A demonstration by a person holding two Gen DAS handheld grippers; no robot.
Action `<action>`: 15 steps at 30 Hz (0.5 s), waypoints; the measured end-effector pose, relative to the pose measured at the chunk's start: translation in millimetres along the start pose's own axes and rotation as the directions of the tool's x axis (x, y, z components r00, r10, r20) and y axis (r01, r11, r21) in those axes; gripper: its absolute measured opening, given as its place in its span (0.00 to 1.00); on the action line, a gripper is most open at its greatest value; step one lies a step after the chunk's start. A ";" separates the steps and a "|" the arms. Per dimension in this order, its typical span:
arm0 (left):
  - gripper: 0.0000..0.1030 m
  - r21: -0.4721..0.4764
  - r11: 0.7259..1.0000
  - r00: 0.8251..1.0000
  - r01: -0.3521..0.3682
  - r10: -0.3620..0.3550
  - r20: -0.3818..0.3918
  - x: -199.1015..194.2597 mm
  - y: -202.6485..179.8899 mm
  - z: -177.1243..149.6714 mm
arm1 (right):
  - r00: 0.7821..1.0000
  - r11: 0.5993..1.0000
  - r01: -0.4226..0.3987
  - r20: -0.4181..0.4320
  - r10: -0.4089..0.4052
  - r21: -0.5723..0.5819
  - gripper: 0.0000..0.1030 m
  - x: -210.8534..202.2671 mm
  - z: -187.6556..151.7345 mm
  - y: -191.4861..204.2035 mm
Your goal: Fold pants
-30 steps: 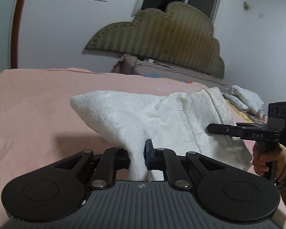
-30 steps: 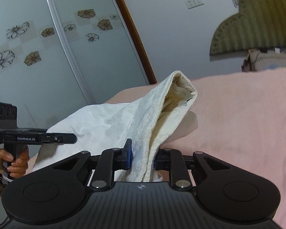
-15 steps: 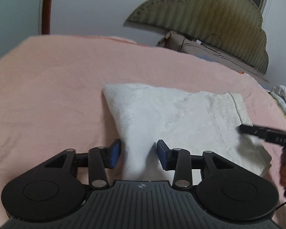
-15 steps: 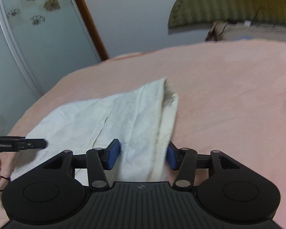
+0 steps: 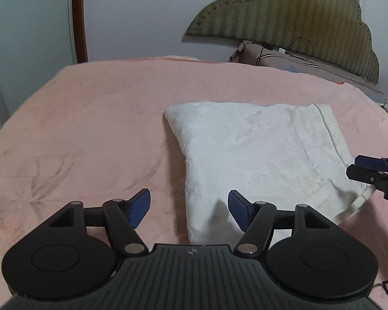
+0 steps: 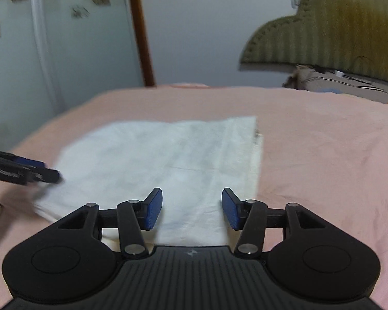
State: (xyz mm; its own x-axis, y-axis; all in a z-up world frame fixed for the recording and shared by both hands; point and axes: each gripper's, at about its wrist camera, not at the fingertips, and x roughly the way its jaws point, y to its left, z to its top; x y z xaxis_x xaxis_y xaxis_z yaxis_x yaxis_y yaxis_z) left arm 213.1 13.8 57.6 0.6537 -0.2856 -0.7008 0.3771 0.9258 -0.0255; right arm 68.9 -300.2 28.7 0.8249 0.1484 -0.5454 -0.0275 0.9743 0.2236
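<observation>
The white textured pants [image 5: 258,155] lie folded flat on the pink bedspread [image 5: 90,129]. My left gripper [image 5: 188,209] hovers over their near left corner, its jaws still opening, the blue pads clear of the cloth. In the right wrist view the same pants [image 6: 168,160] spread out ahead of my right gripper [image 6: 192,208], which stands open above their near edge with nothing pressed between the pads. Each gripper shows at the other view's edge: the right one [image 5: 375,175] beside the pants' right corner, the left one [image 6: 20,171] at their left side.
A padded olive headboard [image 5: 297,25] leans on the white wall behind the bed. A grey pillow with cables [image 5: 284,59] lies below it. A wardrobe with a flower pattern [image 6: 25,38] and a brown door frame [image 6: 139,25] stand to the left.
Both grippers were shut on the lifted pants a second ago. They lowered the cloth onto the bed, let go and widened; the pants now lie flat.
</observation>
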 end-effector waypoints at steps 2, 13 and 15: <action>0.71 0.015 1.000 1.000 -0.013 0.012 0.014 -4.1 -3.8 -3.6 | 0.999 1.000 -0.025 -0.020 0.025 -0.002 0.48 0.4 -5.2 5.7; 0.88 -0.041 0.995 0.996 -0.088 0.089 0.029 -16.1 -7.9 -22.1 | 1.000 0.999 0.022 0.002 -0.022 -0.040 0.51 -17.7 -10.6 24.2; 0.88 -0.051 0.993 0.994 -0.105 0.106 0.026 -19.9 -9.2 -25.1 | 0.998 0.999 0.039 -0.041 -0.041 -0.032 0.52 -9.5 -17.0 21.2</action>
State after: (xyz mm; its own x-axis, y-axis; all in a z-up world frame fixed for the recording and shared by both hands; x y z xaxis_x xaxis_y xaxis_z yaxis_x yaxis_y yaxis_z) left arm 180.2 17.2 53.9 0.7071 -0.1921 -0.6805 0.2723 0.9621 0.0113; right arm 50.9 -278.1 24.8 0.8014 0.1155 -0.5869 -0.0129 0.9843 0.1761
